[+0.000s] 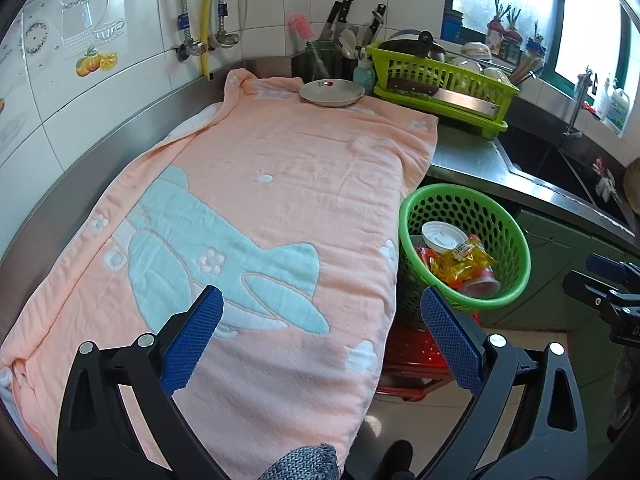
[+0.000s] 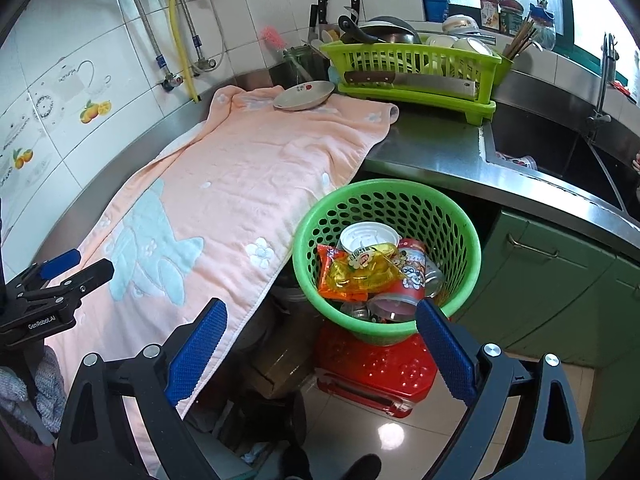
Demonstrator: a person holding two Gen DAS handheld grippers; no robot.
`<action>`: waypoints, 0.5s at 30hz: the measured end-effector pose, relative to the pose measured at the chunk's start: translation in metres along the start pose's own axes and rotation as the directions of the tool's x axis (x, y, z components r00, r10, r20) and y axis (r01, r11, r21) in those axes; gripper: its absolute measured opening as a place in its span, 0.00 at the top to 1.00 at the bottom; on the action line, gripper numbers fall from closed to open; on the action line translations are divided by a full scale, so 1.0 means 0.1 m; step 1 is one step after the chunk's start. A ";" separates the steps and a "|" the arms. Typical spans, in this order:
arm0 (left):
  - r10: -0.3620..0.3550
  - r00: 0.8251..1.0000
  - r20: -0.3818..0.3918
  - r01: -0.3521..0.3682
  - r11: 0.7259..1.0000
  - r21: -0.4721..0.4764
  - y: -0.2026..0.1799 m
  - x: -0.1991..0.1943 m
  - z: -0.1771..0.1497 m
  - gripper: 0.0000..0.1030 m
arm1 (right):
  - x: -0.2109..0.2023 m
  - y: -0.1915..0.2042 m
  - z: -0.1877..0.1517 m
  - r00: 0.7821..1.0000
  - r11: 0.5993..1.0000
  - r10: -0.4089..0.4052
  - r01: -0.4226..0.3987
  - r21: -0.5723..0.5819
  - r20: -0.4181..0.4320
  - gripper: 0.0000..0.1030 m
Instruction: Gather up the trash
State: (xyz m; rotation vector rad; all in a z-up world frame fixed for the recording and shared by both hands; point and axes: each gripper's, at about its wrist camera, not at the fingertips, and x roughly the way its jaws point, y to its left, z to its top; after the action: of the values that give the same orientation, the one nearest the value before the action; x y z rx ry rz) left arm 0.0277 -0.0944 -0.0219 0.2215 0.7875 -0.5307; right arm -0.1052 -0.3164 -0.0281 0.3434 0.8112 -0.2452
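Note:
A round green trash basket (image 1: 516, 236) (image 2: 464, 236) stands on a red stool (image 2: 376, 372) beside the counter. It holds a yellow snack wrapper (image 1: 462, 264) (image 2: 360, 270), a white lid (image 1: 442, 236) (image 2: 368, 236), a red cup (image 2: 412, 276) and other packaging. My left gripper (image 1: 322, 334) is open and empty above the pink towel (image 1: 260, 208) (image 2: 224, 184). My right gripper (image 2: 322, 340) is open and empty, just in front of the basket. The right gripper shows at the left wrist view's right edge (image 1: 608, 292), the left gripper at the right wrist view's left edge (image 2: 60, 276).
A plate (image 1: 332, 92) (image 2: 304, 96) sits at the towel's far end. A green dish rack (image 1: 440, 80) (image 2: 412, 68) with a cleaver and dishes stands behind. A sink (image 2: 552, 152) is on the right, with green cabinet doors (image 2: 560, 280) below the steel counter (image 2: 432, 148).

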 end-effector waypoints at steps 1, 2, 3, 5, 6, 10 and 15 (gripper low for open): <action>0.004 1.000 0.001 -0.004 1.000 0.003 -0.01 -0.01 -0.01 0.05 | -0.01 -0.01 -0.01 1.000 1.000 0.002 -0.002 0.002 -0.002 0.10; 0.005 1.000 0.001 -0.005 1.000 0.004 -0.02 -0.01 -0.01 0.05 | -0.01 -0.01 -0.01 1.000 1.000 0.005 -0.005 0.002 -0.003 0.10; 0.003 1.000 0.000 -0.003 1.000 0.006 -0.02 -0.02 -0.02 0.05 | -0.02 0.00 -0.02 1.000 1.000 0.007 -0.007 0.003 -0.001 0.10; 0.005 1.000 0.002 -0.005 1.000 0.014 -0.02 -0.03 -0.03 0.05 | -0.03 0.02 -0.02 1.000 1.000 0.009 -0.009 0.001 0.002 0.10; 0.008 1.000 0.001 -0.008 1.000 0.018 -0.02 -0.04 -0.04 0.05 | -0.03 0.03 -0.03 1.000 1.000 0.009 -0.009 -0.002 0.005 0.10; 0.010 1.000 0.006 -0.010 1.000 0.030 -0.03 -0.08 -0.05 0.05 | -0.06 0.05 -0.06 1.000 1.000 0.011 -0.011 -0.002 0.012 0.10; 0.005 1.000 0.019 -0.005 0.999 0.039 -0.03 -0.13 -0.03 0.05 | -0.09 0.07 -0.07 1.000 1.000 0.008 -0.008 0.001 0.019 0.10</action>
State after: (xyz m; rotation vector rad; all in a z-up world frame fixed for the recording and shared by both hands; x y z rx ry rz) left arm 0.0166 -0.0905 -0.0144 0.2544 0.7588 -0.5430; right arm -0.1136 -0.3067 -0.0243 0.3447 0.7911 -0.2408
